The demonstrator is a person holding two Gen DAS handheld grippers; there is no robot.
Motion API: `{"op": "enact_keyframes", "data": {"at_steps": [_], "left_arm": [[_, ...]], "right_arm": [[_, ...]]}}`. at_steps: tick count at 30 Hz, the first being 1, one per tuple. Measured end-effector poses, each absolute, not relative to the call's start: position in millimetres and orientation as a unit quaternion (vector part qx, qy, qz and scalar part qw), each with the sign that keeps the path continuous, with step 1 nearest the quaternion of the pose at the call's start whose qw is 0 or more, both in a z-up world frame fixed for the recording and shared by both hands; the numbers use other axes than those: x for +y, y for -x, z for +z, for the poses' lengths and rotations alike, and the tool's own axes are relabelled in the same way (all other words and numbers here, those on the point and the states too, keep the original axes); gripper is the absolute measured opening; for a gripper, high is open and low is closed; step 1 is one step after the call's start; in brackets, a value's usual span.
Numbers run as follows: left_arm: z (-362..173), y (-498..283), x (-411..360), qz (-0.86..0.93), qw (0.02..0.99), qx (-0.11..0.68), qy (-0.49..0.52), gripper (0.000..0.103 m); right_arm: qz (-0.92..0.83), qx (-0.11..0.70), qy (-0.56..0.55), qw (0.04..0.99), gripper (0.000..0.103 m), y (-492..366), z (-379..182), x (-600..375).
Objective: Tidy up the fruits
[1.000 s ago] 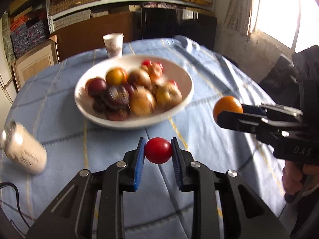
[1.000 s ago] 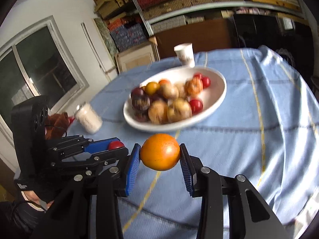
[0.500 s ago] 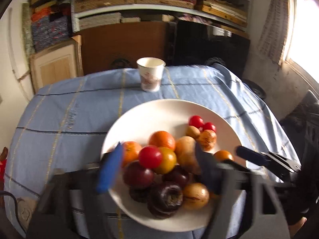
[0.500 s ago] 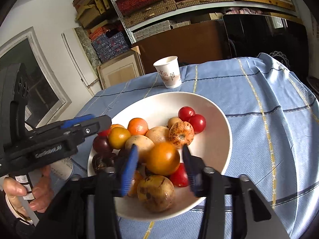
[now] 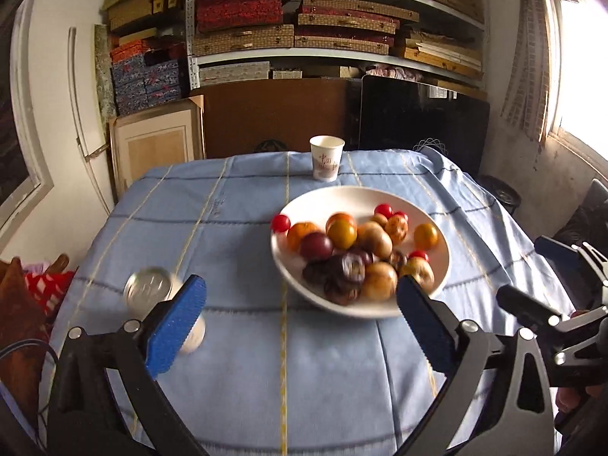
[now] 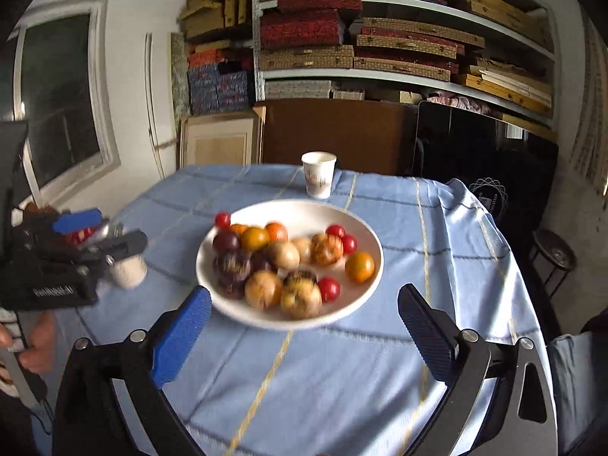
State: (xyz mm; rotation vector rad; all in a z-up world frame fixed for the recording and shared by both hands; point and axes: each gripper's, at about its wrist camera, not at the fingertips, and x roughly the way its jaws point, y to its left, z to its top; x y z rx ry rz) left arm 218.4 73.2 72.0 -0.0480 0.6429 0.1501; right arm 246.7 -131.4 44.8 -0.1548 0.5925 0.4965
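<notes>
Many fruits [image 5: 364, 250] heaped in white bowl [image 5: 442, 277] on table [image 5: 235, 361] under blue checked cloth; mix of orange, yellow, dark purple and small red ones. One cherry tomato [image 5: 281, 223] perched at bowl's left rim. One orange fruit [image 6: 359, 266] lying apart from heap, toward bowl's right side. Left claw [image 5: 300, 326] near bowl's front edge, jaws opening, spread wide, nothing between pads. Right claw [image 6: 304, 326] likewise before bowl, jaws opening, spread wide, empty. Paper cup [image 5: 326, 158] upright beyond bowl, near table's far edge. Metal-lidded jar [image 5: 152, 288] left of bowl, partly hidden behind left claw's blue pad. Stacked boxes on shelves [image 6: 399, 72] against rear wall.
</notes>
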Motion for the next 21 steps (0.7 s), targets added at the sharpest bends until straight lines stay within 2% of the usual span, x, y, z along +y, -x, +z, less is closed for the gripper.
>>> {"op": "enact_keyframes", "data": {"at_steps": [7,21], "left_arm": [[43.0,-174.0,70.8,0.076,0.943,0.32,0.047,0.098],[22.7,-169.7,67.1,0.098,0.935,0.339,0.035,0.098]], "right_arm": [[0.241,0.298,0.097,0.918,0.099,-217.0,19.9,-133.7],[0.249,0.309,0.096,0.913,0.099,-212.8,11.4,-133.3]]}}
